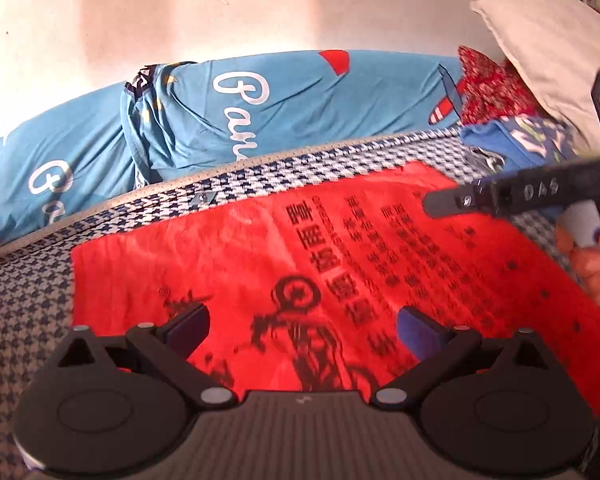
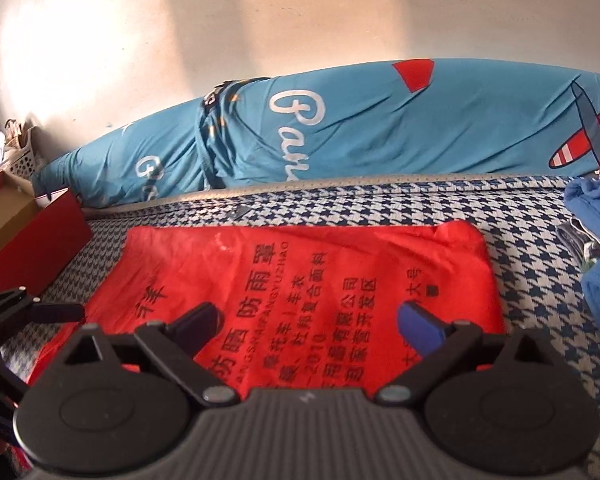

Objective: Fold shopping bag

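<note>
I had the red shopping bag [image 2: 300, 280] flat on the houndstooth bedcover [image 2: 532, 232] — blue quilt [image 2: 380, 132] along the bare wall [image 2: 260, 12]; left gripper [image 1: 300, 330] and right gripper [image 2: 306, 326] both spread, empty

This is looking like a bedroom in a home. A bed [image 2: 380, 204] is wearing a blue-and-white houndstooth cover, and a long teal quilt [image 2: 380, 128] printed with white script and a red toy plane is lying rolled along a plain, sunlit wall [image 2: 260, 12]. A beige pillow [image 1: 548, 52] is leaning at one end beside loose clothing, and a white laundry basket [image 2: 20, 160] and an open red box [image 2: 28, 232] are sitting at the other.
</note>
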Motion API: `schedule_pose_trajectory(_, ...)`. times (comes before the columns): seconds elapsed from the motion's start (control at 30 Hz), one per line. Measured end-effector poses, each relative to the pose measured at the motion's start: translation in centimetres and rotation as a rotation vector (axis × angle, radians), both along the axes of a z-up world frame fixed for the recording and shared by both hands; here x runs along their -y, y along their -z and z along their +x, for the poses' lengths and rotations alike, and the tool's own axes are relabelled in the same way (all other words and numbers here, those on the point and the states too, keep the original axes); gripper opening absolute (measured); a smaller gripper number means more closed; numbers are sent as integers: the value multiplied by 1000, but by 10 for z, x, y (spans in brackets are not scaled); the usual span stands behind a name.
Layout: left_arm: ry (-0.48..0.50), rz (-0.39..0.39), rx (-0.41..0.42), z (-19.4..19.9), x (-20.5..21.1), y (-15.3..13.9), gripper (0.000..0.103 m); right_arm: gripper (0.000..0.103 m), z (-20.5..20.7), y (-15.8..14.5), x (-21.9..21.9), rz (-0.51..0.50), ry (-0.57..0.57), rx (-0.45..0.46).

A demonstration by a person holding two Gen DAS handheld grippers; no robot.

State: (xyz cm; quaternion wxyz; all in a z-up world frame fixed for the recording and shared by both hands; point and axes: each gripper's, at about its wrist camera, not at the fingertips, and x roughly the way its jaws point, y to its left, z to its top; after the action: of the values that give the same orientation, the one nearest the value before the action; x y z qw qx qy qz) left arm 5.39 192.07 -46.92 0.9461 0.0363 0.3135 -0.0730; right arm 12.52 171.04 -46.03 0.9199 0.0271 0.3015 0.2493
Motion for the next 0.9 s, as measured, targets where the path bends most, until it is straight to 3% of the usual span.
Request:
schedule_pose_trajectory(0.1, -58, -83, 21, 30, -8, 1, 101, 65, 26, 6, -8, -13, 7, 0)
schedule_pose_trajectory(0.17, -100, -99, -2, 45, -10, 3, 101, 41, 42, 10, -13, -28, 14, -10)
schedule_pose_trajectory(0.23, -165, -85, -59, 68, -8, 5, 101, 28, 58, 14, -18, -35, 28, -15)
schedule_pose_trajectory(0.4, -131, 18, -49, 96, 10, 7, 101, 25, 78, 21, -23, -39, 45, -20)
schedule_pose_trajectory(0.53, -128, -22, 33, 118, 26, 4, 101, 25, 94, 22, -20, -10, 71, -47)
schedule_pose_trajectory(0.67, -185, -53, -27, 146, 34, 29, 101, 28, 106, 24, -11, 8, 109, -57)
schedule_pose_trajectory(0.73, -210, -26, -57, 155, 35, 47, 103, 28, 111, 30, -7, 7, 124, -78)
schedule_pose_trajectory(0.83, -200, 13, -8, 145, 37, 62, 103, 22, 116, 46, -7, -52, 135, -121)
schedule_pose_trajectory(0.9, -179, 15, -18, 135, 32, 64, 103, 22, 114, 51, -4, -39, 142, -99)
